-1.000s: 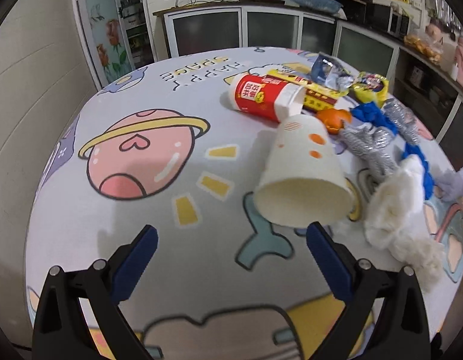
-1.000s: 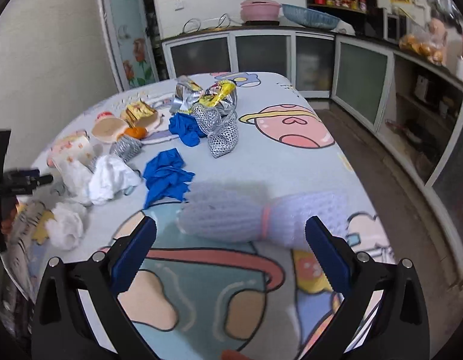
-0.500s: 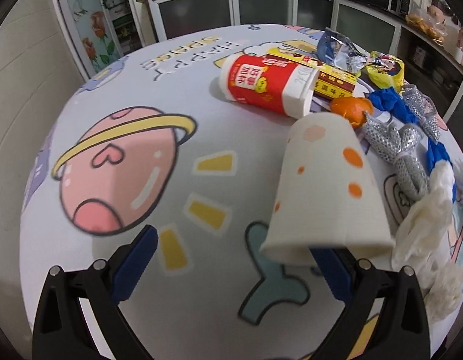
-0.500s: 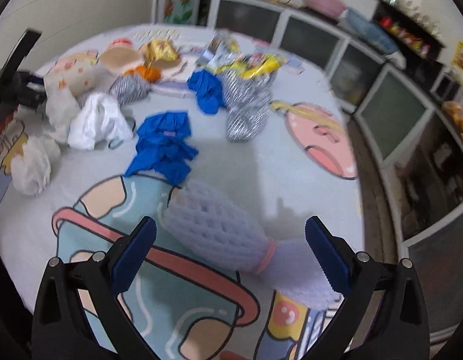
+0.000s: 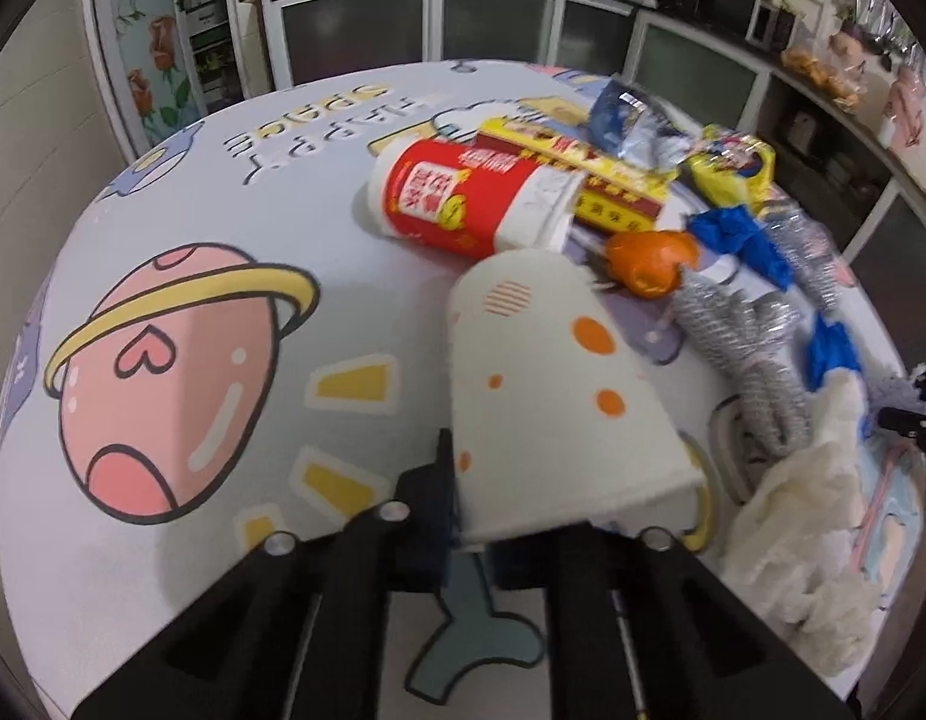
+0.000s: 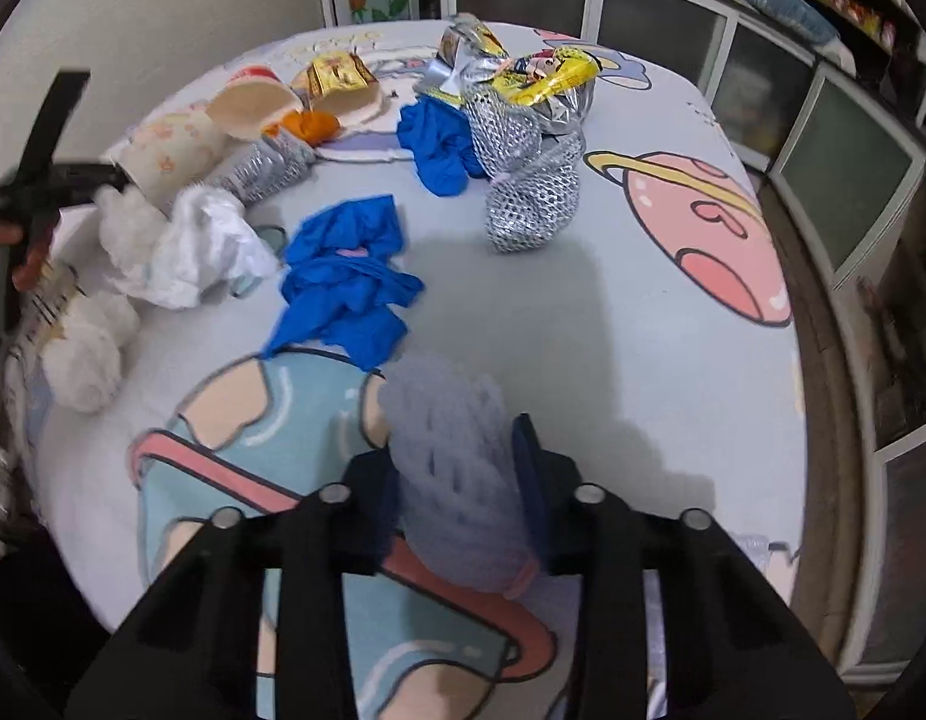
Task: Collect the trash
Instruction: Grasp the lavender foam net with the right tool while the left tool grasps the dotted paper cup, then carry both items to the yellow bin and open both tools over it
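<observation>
A white paper cup with orange dots (image 5: 541, 396) lies on its side on the cartoon tablecloth (image 5: 181, 360). My left gripper (image 5: 469, 510) is closing on the cup's rim wall: one finger presses its outside, the other is hidden inside the mouth. In the right wrist view that cup (image 6: 169, 156) and the left gripper (image 6: 37, 180) show at the far left. My right gripper (image 6: 460, 468) is closing on a lavender foam net sleeve (image 6: 451, 420), with a pad pressing on each side of it.
A red cup (image 5: 469, 204), orange peel (image 5: 649, 261), silver net sleeves (image 5: 739, 336), blue gloves (image 6: 343, 276), white tissues (image 6: 187, 246) and snack wrappers (image 6: 541, 75) litter the table. Cabinets (image 5: 355, 30) stand behind. The table edge (image 6: 805, 396) runs down the right.
Both grippers went from wide open to closed: the left onto the paper cup's rim, the right onto the lavender net sleeve. Both also moved in closer to their objects.
</observation>
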`<state>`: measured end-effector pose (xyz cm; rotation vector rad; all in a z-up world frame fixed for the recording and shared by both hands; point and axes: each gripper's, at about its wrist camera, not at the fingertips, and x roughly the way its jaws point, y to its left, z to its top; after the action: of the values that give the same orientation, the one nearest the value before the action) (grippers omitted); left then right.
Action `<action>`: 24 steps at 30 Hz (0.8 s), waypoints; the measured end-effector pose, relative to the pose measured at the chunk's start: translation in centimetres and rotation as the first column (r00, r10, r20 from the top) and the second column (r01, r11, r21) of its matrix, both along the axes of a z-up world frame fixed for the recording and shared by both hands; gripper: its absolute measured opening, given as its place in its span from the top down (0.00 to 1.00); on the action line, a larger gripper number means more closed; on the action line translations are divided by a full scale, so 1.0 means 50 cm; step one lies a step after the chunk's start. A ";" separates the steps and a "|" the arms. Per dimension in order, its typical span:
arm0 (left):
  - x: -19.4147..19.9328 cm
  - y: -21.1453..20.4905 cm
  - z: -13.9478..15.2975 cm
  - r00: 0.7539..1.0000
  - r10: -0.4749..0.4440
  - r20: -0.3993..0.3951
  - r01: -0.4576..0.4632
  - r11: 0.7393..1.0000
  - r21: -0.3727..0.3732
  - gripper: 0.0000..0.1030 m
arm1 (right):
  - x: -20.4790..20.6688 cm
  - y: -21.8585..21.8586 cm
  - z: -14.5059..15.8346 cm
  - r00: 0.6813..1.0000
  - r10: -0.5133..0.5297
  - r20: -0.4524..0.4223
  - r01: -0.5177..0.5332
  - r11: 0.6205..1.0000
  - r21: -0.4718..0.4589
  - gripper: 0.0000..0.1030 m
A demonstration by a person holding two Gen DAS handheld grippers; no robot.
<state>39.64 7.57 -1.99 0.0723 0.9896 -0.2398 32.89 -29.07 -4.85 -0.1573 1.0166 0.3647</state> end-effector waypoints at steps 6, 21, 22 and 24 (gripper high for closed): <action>-0.023 0.007 0.024 0.999 -0.015 0.028 0.016 0.999 -0.035 0.94 | -0.017 -0.007 0.013 1.000 -0.016 -0.009 0.017 0.997 0.072 0.76; -0.222 -0.033 0.136 0.981 -0.115 0.153 0.137 0.980 -0.142 0.94 | -0.212 -0.073 0.114 0.985 -0.138 0.100 0.107 0.957 0.270 0.76; -0.233 -0.054 0.139 0.978 -0.143 0.154 0.166 0.974 -0.153 0.94 | -0.238 -0.092 0.117 0.980 -0.171 0.103 0.135 0.947 0.293 0.76; -0.267 -0.113 0.147 0.962 -0.223 0.160 0.249 0.954 -0.167 0.94 | -0.283 -0.122 0.118 0.969 -0.221 0.112 0.177 0.933 0.314 0.76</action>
<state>26.28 1.90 5.36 0.0369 0.8148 -0.5400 18.73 -35.19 1.06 0.1932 0.8121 0.3132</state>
